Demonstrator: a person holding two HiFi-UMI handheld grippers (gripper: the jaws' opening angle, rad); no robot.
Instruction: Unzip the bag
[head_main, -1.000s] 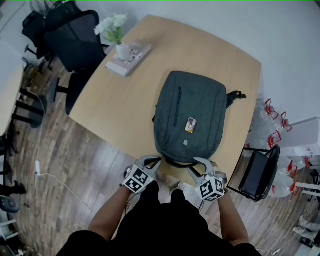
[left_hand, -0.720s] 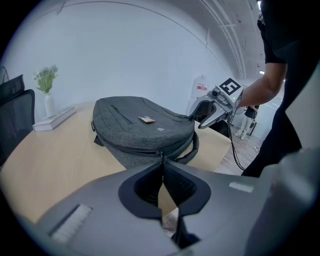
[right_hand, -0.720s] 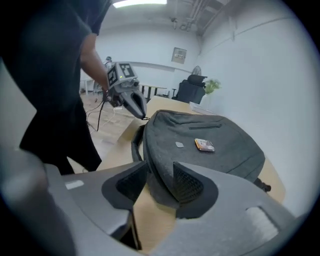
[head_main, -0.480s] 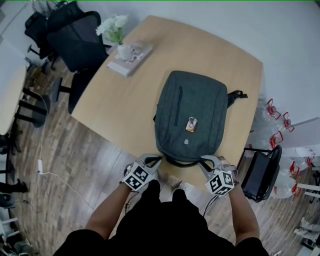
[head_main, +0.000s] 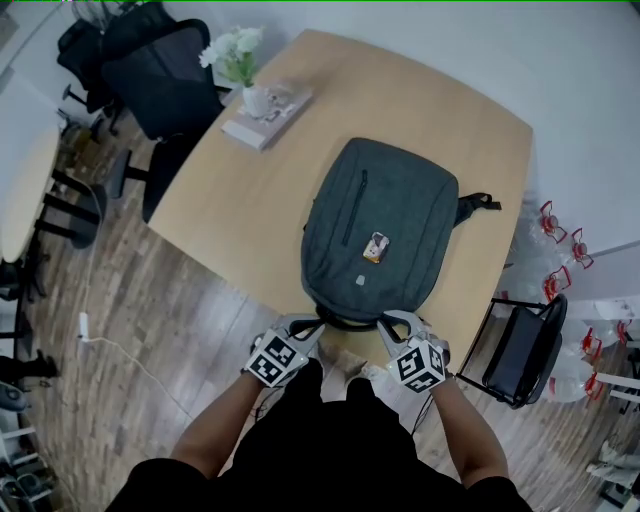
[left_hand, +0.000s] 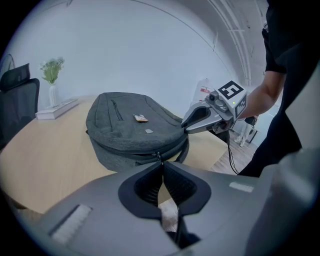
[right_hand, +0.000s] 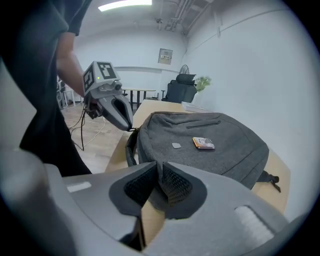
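The light wooden table (head_main: 240, 215) fills the middle of the head view and carries the dark grey fabric backpack (head_main: 375, 225). It lies flat at the centre of the frame with its black carry handle (head_main: 345, 322) at the table's lower edge, probably so both tools can reach that end. The left gripper (head_main: 303, 325) and right gripper (head_main: 390, 322) sit at the bottom centre, one either side of the handle. The right gripper's jaws have just been closing and now pinch a fold of the grey fabric, most likely to steady the backpack. The left gripper's jaws are pressed together at the small dark zipper pull (left_hand: 159, 157) and seem to nip it, ready to draw it along. The backpack looks full and rounded. Its main zip appears shut along the side seam, and the slim pocket zip on its face is closed too. A small orange-and-white tag (head_main: 376, 247) rests on the front panel.
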